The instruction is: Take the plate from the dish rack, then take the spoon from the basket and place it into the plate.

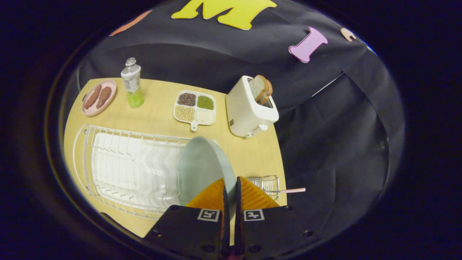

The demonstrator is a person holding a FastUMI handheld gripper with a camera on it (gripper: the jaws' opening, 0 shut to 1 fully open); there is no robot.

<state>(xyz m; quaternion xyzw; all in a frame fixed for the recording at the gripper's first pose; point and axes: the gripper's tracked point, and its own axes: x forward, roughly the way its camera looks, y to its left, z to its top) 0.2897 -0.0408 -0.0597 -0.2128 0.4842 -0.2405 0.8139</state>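
Worktop: rack along your near edge. Plate on edge at the rack's right end, your jaws clamped on its rim; stiff, slick, breakable, so hold firm. Spoon in the basket, near-right corner.

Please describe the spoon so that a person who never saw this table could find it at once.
Start at the big white dish rack on the wooden table. Just past the rack's end, beyond the tool shut on the plate, stands a small wire basket. The spoon lies in it; its thin pink handle pokes over the table's edge.
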